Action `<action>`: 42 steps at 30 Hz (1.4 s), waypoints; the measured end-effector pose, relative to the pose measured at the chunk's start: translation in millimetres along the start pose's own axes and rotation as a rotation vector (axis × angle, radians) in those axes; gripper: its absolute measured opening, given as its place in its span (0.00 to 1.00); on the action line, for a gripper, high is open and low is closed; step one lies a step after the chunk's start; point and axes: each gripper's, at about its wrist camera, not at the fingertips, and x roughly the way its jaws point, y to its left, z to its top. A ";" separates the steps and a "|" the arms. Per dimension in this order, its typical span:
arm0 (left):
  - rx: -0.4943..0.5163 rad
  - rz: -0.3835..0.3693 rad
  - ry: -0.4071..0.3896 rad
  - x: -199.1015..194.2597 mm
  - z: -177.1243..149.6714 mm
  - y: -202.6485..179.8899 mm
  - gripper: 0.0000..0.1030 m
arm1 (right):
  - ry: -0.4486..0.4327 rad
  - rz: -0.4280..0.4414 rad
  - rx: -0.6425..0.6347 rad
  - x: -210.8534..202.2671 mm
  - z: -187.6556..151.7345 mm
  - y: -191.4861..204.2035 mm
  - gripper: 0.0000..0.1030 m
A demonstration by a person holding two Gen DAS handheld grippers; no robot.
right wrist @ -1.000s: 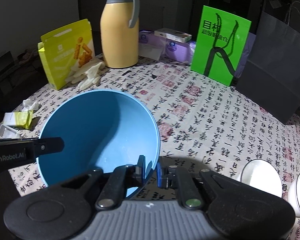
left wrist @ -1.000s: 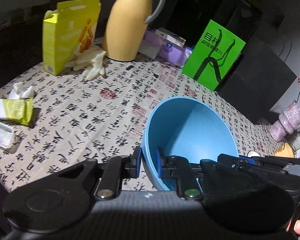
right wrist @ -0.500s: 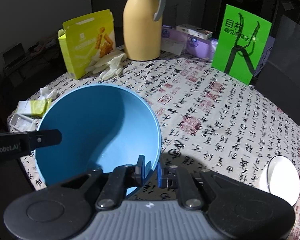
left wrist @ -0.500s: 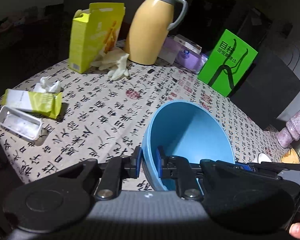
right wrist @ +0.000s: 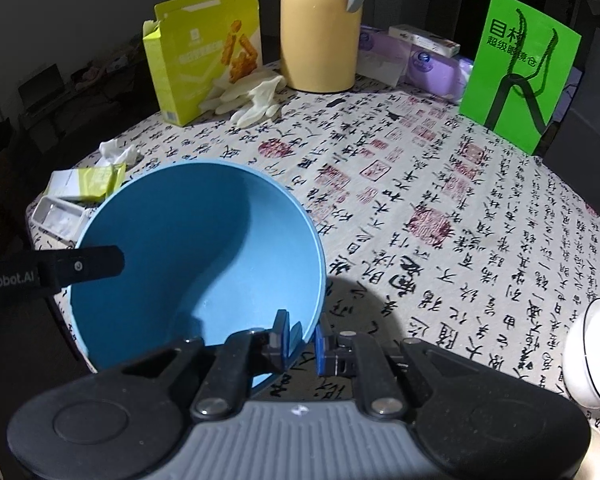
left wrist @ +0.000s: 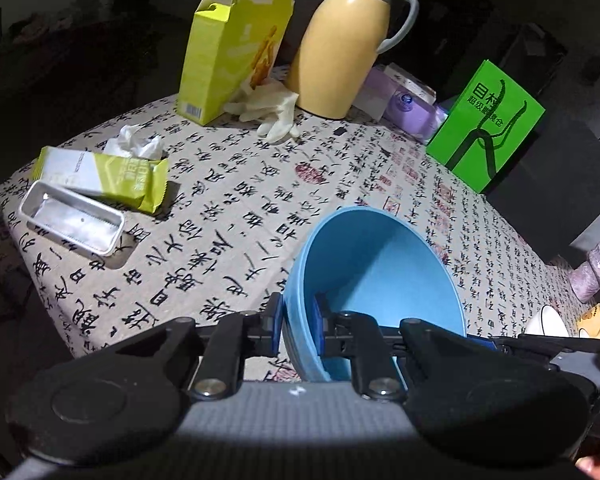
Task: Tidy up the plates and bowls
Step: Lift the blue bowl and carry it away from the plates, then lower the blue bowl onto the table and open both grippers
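Observation:
A large blue bowl (left wrist: 374,276) hangs tilted above the table, held from both sides. My left gripper (left wrist: 298,320) is shut on the bowl's left rim, one blue pad outside the wall and one inside. My right gripper (right wrist: 303,338) is shut on the opposite rim of the blue bowl (right wrist: 188,256). The left gripper's black body (right wrist: 60,270) reaches in from the left edge of the right wrist view. A white bowl with a dark rim (right wrist: 592,348) sits on the table at the right; its edge (left wrist: 548,322) shows in the left wrist view too.
The calligraphy-print tablecloth (right wrist: 440,208) covers the table. At the back stand a yellow carton (left wrist: 228,52), a yellow thermos jug (left wrist: 344,44), purple packs (right wrist: 420,60) and a green bag (right wrist: 520,68). White gloves (left wrist: 272,108), a snack wrapper (left wrist: 108,174) and a plastic tray (left wrist: 72,224) lie left.
Both grippers, still gripping the blue bowl, have moved back toward the table's near-left edge and sunk a little; the wrapper and tray have come into fuller view.

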 end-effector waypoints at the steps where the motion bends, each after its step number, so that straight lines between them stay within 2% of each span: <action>1: -0.003 0.001 0.003 0.9 -0.2 1.9 0.15 | 0.003 0.002 0.000 1.2 -0.4 1.1 0.12; 13: -0.027 0.009 0.038 13.8 -4.7 15.4 0.15 | 0.031 -0.002 -0.017 16.1 -4.1 11.1 0.12; 25: -0.036 0.013 0.051 20.6 -5.8 18.4 0.15 | 0.021 -0.002 -0.014 17.5 -3.3 11.7 0.13; 33: -0.050 -0.004 0.033 17.0 -6.2 23.0 0.18 | 0.017 0.035 0.018 16.2 -2.0 10.8 0.19; 35: -0.046 -0.011 0.018 13.1 -6.0 22.6 0.22 | 0.004 0.047 0.028 12.6 -2.0 9.8 0.27; 36: -0.042 -0.011 0.005 10.2 -6.0 22.2 0.27 | -0.005 0.049 0.031 10.4 -2.2 9.4 0.30; 38: -0.028 0.004 -0.027 3.5 -6.7 20.0 0.34 | -0.024 0.053 0.038 5.2 -3.0 8.4 0.43; 40: -0.014 0.010 -0.053 -2.8 -7.2 18.3 0.44 | -0.047 0.063 0.045 -1.1 -4.5 6.7 0.50; 42: -0.006 0.009 -0.076 -9.1 -8.1 17.8 0.49 | -0.072 0.070 0.055 -8.5 -6.4 4.6 0.59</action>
